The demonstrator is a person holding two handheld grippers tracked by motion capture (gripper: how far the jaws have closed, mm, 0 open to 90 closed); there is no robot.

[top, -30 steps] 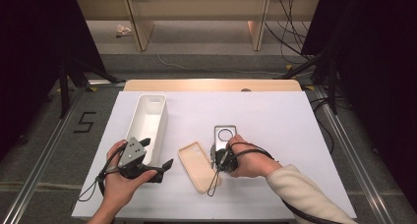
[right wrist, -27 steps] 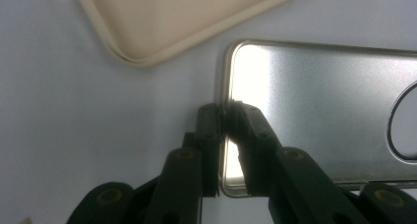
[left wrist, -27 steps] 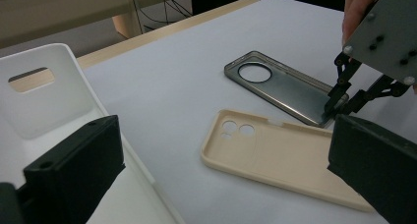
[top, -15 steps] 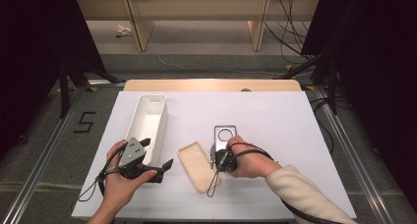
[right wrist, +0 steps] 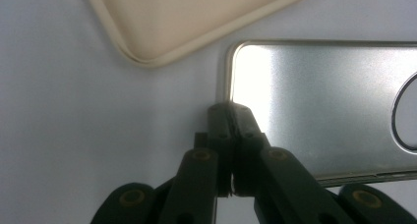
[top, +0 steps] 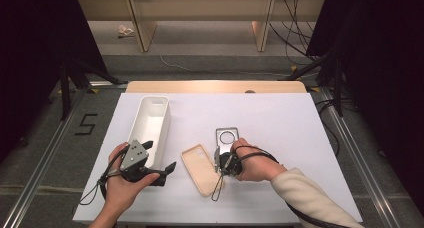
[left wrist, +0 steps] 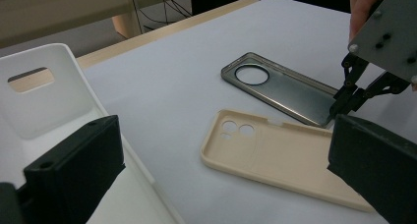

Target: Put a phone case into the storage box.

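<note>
Dark room, cables on floor behind; white sheet over a wooden surface (top: 280, 118).

High view: left gripper (top: 150, 169) rests near front edge, just beside a long white tray (top: 150, 123). Right gripper (top: 219, 163) sits at near end of the clear case (top: 226, 139). Beige case (top: 201, 168) lies between the two grippers, hollow side up. Vs. 1 s ago: neither hand has shifted and both cases lie as before; the right jaws have just been closing, with the clear case's edge between them. Judgement: grip now made, lift is next.

Left gripper view: jaws spread, nothing between them. Beige case (left wrist: 280, 157) matte, soft-looking, rounded corners, two round lens holes. Clear case (left wrist: 280, 89) glossy, smoky rim, one large round cutout. Tray (left wrist: 44, 101) smooth white plastic with slot handle.

Right gripper view: jaws pressed together, pinching near corner of the clear case (right wrist: 334, 101); surface there shiny, reflective. Thin rim, so hold may be slight.
</note>
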